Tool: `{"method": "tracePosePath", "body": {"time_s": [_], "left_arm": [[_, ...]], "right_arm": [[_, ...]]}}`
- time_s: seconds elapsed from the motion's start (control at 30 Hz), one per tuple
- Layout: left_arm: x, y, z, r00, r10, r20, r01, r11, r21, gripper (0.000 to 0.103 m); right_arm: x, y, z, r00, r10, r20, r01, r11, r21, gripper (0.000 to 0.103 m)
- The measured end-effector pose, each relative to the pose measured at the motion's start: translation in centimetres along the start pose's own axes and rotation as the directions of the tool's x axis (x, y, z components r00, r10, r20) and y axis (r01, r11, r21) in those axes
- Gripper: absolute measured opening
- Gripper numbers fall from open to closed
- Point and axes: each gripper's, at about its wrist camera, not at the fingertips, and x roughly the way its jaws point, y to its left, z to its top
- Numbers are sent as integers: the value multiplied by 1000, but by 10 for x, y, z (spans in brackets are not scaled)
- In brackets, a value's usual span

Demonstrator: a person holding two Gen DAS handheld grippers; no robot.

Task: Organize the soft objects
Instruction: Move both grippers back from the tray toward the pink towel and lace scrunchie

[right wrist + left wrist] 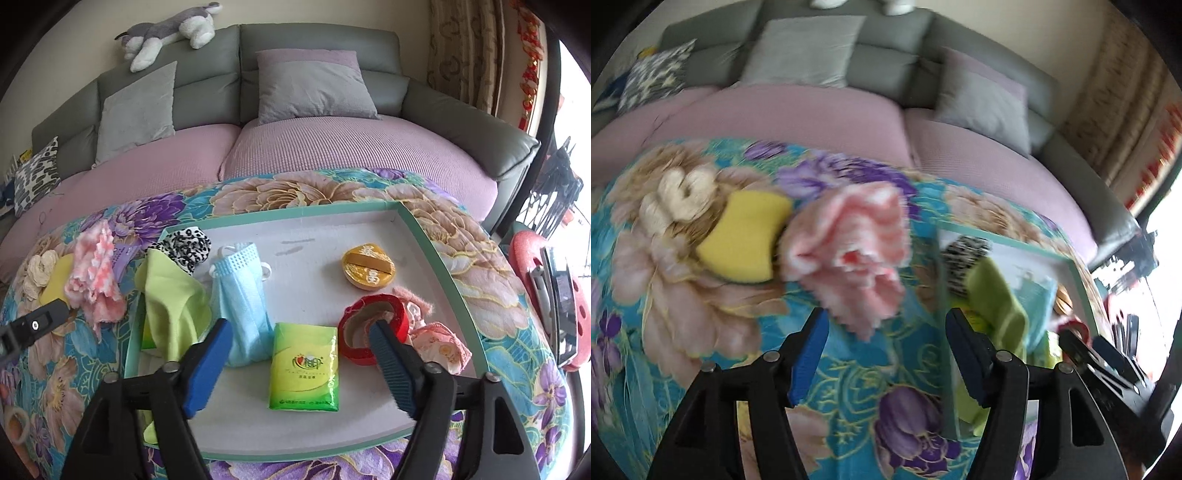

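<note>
A crumpled pink-and-white cloth (849, 247) lies on the floral table cover just ahead of my open, empty left gripper (886, 325); it also shows in the right wrist view (94, 280). A yellow sponge (746, 236) and a cream woven flower (679, 199) lie left of it. My right gripper (301, 332) is open and empty above the shallow teal-rimmed tray (424, 236), which holds a green cloth (173, 306), a blue face mask (242, 295), a green tissue pack (304, 369), a black-and-white fabric (186, 243), a red tape roll (369, 325) and pink lace (439, 339).
A round orange lidded tin (367, 267) sits in the tray. A sofa with pink seat covers (332, 147) and grey cushions stands behind the table. A plush husky (170, 29) lies on the sofa back. A red stool (535, 295) stands at the right.
</note>
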Motion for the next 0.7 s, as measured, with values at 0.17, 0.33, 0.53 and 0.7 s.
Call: {"method": "tracePosePath", "body": {"time_s": [0.17,0.33,0.53,0.7], "left_arm": [[5,8,-1,998,57,-11,-57,998,-23,70],[10,14,0,998,59,-22,-60,997,-48,80],[6,22,2,994,109,7,-109,991,-75,91],[1,35,3,985,167,35,-162,979,-121,91]], "right_arm": [[-4,10,2,1000,7,22,-7,1000,-21,83],[-8,21,3,999,21,44,-19,999,-51,98],[-13,22,5,995,71,73,-70,997,-17,101],[-15,30,6,992,93,81,-93,996,-7,101]]}}
